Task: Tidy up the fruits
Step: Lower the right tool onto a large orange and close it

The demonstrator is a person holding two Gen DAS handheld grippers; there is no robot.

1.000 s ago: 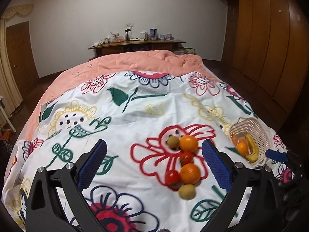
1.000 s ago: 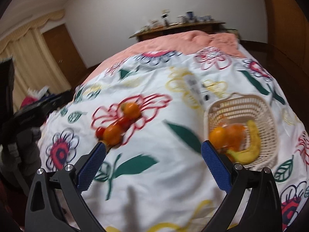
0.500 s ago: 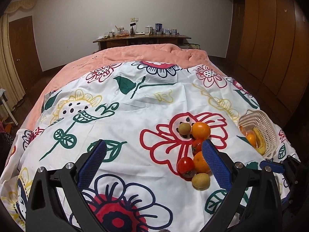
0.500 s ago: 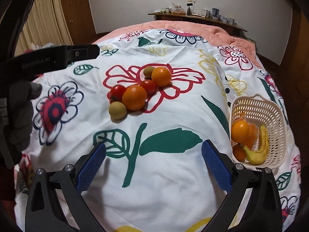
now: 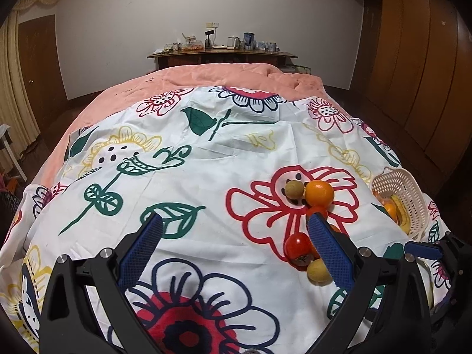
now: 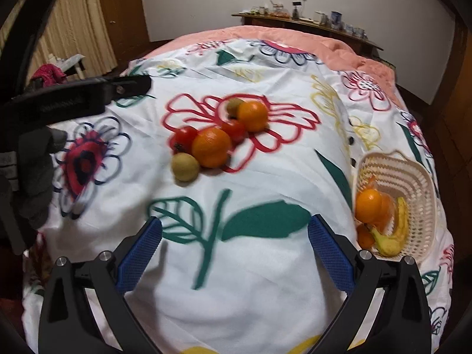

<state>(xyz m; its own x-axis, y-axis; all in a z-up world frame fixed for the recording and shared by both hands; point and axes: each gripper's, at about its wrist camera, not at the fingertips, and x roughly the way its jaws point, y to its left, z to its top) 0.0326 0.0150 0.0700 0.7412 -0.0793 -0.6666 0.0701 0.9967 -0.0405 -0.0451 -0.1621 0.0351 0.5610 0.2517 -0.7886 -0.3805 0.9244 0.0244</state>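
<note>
Both tools empty, fingers spread wide. The loose fruit cluster (image 6: 218,135) sits on the bed (image 6: 250,280), on the red flower print of the floral sheet (image 5: 206,177): two oranges, two tomatoes, and two small tan-green fruits, all touching or just beside each other. From the right hand-held gripper (image 6: 234,253) the cluster lies ahead and a little left of centre, with bare sheet between, so not yet within the fingers' span. The near orange (image 6: 211,147) and the tan fruit (image 6: 185,166) are the closest pieces. The cluster's long axis runs diagonally, from near-left to far-right in the right wrist view. The white basket (image 6: 424,188) lies to the right of this gripper, near the bed's edge, already holding an orange (image 6: 368,205), more orange fruit and a banana (image 6: 395,236). The left hand-held gripper (image 5: 236,253) points mostly at bare sheet. The cluster is off to its right, partly hidden behind its right finger pad (image 5: 330,253), with a tomato (image 5: 297,243) and tan fruit (image 5: 318,270) touching that pad's outline in the picture; real contact cannot be told. Judgement: the right tool looks better lined up for the next pick, since it faces the cluster and has the basket on its own side. It would need to go forward and left before it can close on a fruit. The right view is motion-blurred, so fine spacing is unclear.
</note>
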